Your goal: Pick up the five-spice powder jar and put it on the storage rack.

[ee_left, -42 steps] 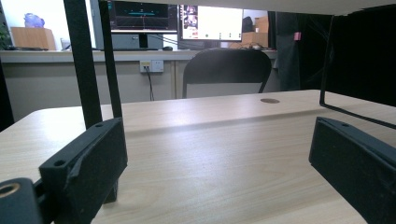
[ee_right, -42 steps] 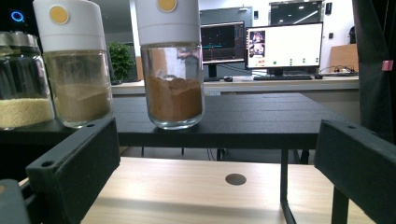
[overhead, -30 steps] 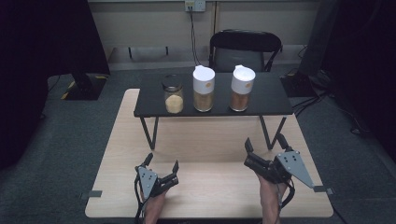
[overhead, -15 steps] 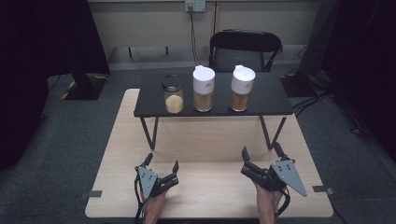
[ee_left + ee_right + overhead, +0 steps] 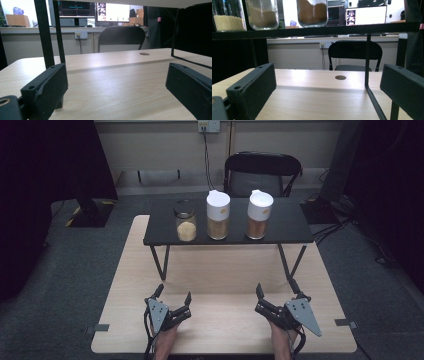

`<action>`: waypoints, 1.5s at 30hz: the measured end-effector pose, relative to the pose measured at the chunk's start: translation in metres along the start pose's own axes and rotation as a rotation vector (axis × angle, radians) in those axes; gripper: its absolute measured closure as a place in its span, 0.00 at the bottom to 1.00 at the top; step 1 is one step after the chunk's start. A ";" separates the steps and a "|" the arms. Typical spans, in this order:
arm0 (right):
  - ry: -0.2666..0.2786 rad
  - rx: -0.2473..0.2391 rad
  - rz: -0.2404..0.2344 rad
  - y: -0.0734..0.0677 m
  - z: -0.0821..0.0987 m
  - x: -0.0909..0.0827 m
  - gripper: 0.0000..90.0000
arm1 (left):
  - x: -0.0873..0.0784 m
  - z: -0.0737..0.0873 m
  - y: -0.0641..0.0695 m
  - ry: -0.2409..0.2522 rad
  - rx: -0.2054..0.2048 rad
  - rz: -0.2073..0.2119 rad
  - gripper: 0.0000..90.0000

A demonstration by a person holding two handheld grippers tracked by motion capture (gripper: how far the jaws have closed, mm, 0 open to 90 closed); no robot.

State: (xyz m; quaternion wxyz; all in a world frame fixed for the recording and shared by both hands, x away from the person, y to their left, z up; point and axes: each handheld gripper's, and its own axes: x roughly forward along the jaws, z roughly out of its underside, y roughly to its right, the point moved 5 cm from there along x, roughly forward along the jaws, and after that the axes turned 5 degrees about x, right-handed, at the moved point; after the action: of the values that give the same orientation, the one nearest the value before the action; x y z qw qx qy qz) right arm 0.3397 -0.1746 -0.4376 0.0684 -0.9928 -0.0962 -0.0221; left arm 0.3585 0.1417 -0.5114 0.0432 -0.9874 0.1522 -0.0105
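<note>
Grey carpeted room, wooden table [image 5: 220, 270], black shelf [image 5: 290, 222], both grippers' jaws apart

Left tongs [image 5: 174, 296]: black body, two flat black jaws, grey three-cornered plate on top with small dark screw dots, black cable trailing off the near end. Right tongs [image 5: 276, 291]: same build, larger-looking grey plate, also dotted with screws, black cable looping by the wrist. Close up, jaws are matte black blocks with chamfered edges and a small round hole near each top corner. Forearms bare, no sleeves visible.
</note>
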 end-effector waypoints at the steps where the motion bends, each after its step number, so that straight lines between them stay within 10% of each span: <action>1: -0.002 0.001 0.000 0.000 0.002 0.000 0.00 | 0.000 0.000 0.000 0.000 0.000 0.000 0.04; 45: -0.071 -0.011 0.038 0.006 0.070 0.003 0.00 | 0.000 0.000 0.000 0.000 0.000 0.000 0.04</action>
State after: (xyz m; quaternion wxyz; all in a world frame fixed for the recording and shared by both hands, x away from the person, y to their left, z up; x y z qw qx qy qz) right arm 0.3458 -0.1698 -0.5075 0.0598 -0.9949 -0.0794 0.0141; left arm 0.3585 0.1417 -0.5114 0.0430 -0.9874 0.1522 -0.0107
